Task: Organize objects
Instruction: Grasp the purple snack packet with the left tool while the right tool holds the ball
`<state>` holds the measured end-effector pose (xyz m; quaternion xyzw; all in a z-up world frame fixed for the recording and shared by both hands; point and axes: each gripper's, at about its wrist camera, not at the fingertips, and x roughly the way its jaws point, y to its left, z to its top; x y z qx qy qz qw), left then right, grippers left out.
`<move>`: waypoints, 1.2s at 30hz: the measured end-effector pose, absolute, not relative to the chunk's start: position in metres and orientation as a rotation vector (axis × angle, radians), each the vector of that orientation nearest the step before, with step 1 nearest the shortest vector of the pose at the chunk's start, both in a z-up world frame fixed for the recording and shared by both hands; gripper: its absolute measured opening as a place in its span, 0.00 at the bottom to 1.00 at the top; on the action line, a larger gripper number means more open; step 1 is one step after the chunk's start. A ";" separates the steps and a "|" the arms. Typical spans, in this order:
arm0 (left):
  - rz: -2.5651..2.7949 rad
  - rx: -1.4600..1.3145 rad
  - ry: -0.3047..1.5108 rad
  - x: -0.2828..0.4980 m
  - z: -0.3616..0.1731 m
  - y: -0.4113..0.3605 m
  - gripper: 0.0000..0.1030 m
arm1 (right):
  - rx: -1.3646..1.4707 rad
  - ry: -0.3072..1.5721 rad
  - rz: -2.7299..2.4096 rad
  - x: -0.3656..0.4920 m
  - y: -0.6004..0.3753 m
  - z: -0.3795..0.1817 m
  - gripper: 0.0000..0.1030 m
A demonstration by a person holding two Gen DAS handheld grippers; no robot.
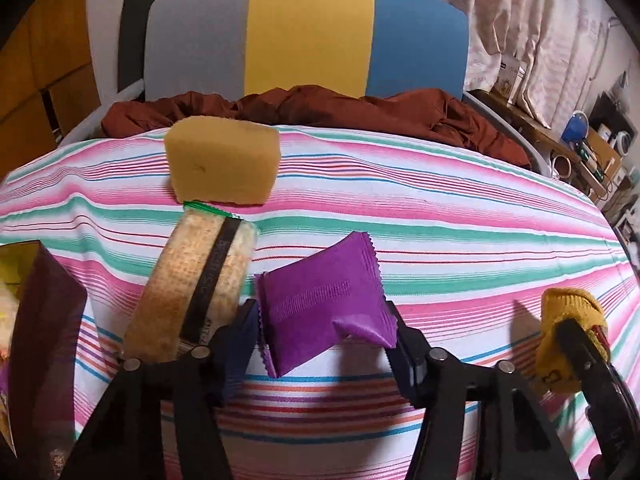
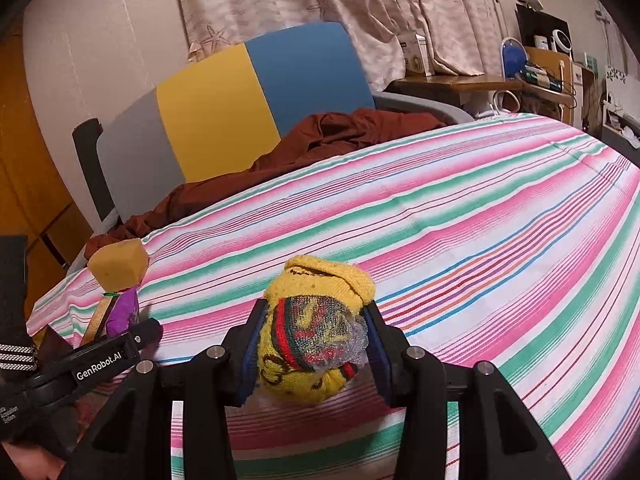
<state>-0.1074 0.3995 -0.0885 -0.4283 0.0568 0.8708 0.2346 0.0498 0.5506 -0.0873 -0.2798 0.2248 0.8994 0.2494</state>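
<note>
Gripping a purple sachet [image 1: 326,304], the left gripper [image 1: 324,320] has its pads pressed on both sides, just beside the cracker pack [image 1: 192,284] and nearer than the yellow sponge [image 1: 222,160] on the striped cloth [image 1: 440,216]. The right gripper [image 2: 312,344] clamps a rolled yellow sock [image 2: 316,328]; the left gripper's arm reads "GenRobot.AI".

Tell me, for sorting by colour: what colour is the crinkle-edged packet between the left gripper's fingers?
Purple crinkle-edged packet; left wrist view shows it best.
</note>
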 end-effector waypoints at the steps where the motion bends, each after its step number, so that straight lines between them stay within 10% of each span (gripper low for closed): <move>1: 2.393 -1.176 0.142 -0.108 -0.089 0.397 0.54 | -0.765 0.607 2.451 0.049 0.550 -0.087 0.45; 14: 2.390 -1.154 0.026 -0.095 -0.090 0.368 0.39 | -0.769 0.570 2.455 0.047 0.546 -0.085 0.45; 19: 2.368 -1.129 -0.018 -0.094 -0.083 0.364 0.78 | -0.771 0.559 2.460 0.046 0.546 -0.085 0.44; 23: 2.378 -1.140 -0.009 -0.096 -0.081 0.372 0.84 | -0.771 0.574 2.459 0.046 0.547 -0.086 0.45; 29: 2.390 -1.181 0.044 -0.096 -0.092 0.375 0.47 | -0.765 0.596 2.455 0.048 0.549 -0.087 0.45; 36: 2.425 -1.110 0.101 -0.074 -0.092 0.359 0.42 | -0.764 0.556 2.468 0.048 0.544 -0.085 0.45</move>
